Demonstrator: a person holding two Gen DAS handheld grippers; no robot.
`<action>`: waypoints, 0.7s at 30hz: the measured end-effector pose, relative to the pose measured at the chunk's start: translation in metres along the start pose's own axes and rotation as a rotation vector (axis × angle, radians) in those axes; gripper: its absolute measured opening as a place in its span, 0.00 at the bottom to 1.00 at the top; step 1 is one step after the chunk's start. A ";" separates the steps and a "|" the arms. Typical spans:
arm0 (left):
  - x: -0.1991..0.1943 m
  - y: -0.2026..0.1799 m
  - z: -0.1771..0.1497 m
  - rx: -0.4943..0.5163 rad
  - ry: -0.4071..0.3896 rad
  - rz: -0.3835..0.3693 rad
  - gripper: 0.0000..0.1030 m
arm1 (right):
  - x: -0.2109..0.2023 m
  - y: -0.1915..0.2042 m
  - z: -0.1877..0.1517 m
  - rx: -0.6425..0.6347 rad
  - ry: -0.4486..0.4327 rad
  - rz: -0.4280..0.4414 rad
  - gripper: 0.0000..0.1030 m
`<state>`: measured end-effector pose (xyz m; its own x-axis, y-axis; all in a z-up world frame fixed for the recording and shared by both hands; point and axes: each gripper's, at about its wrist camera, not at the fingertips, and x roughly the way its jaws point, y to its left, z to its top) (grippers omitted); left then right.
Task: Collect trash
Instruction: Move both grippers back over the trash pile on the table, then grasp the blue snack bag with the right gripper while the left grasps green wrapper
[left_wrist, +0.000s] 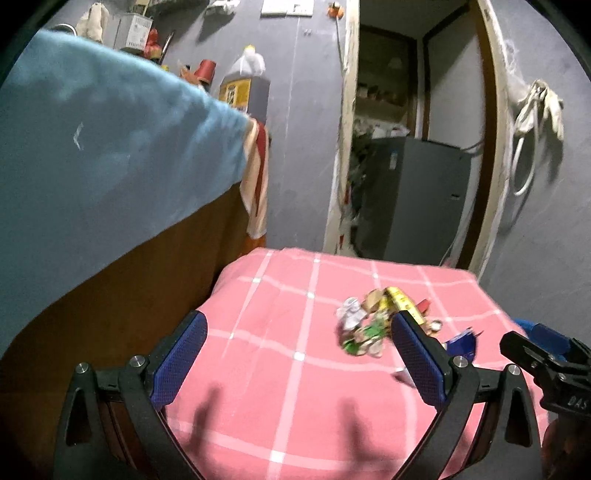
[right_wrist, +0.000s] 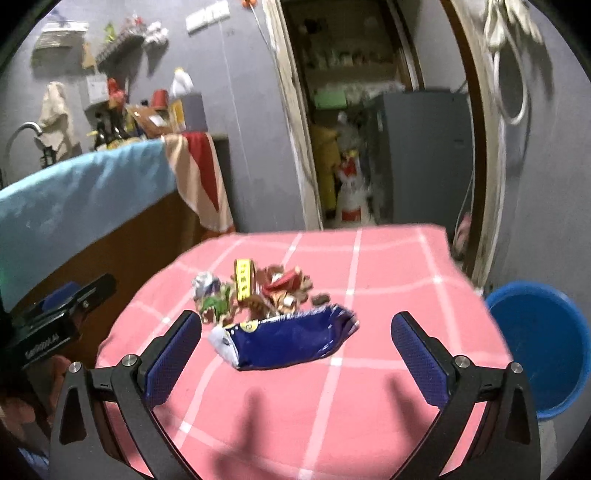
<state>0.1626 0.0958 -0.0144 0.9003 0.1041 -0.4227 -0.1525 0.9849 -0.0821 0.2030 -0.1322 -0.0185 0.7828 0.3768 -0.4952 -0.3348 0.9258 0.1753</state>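
The right gripper hangs over the near half of the pink checked cloth with its jaws spread wide and nothing between them, lined up on the blue wrapper that lies flat just in front of the little heap of trash. To take it cleanly, I'd come down low and square so one pad slides under the crinkled edge, then close slowly; foil that thin will likely skate on cloth if pinched from above. The wrapper looks glossy, dark blue with a white end, crumpled and empty. Behind it sit a yellow strip, a scrunched silver-white ball, green and brown scraps, all touching in one clump near the middle of the table. The left gripper is also wide open and empty, held to the left of the pile. A blue tub stands on the floor beside the table's right edge, probably where the trash goes, though its inside is too blurred to tell.
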 end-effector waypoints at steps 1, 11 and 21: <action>0.003 0.002 -0.001 -0.003 0.008 0.007 0.95 | 0.005 0.001 0.000 0.006 0.019 0.001 1.00; 0.016 0.026 -0.008 -0.060 0.054 0.041 0.95 | 0.059 0.026 -0.008 -0.015 0.198 -0.029 1.00; 0.025 0.028 -0.007 -0.079 0.092 0.013 0.95 | 0.083 0.012 -0.014 -0.031 0.321 -0.165 1.00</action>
<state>0.1783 0.1247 -0.0335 0.8573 0.0996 -0.5051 -0.1983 0.9693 -0.1454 0.2567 -0.0900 -0.0701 0.6251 0.1893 -0.7573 -0.2371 0.9703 0.0468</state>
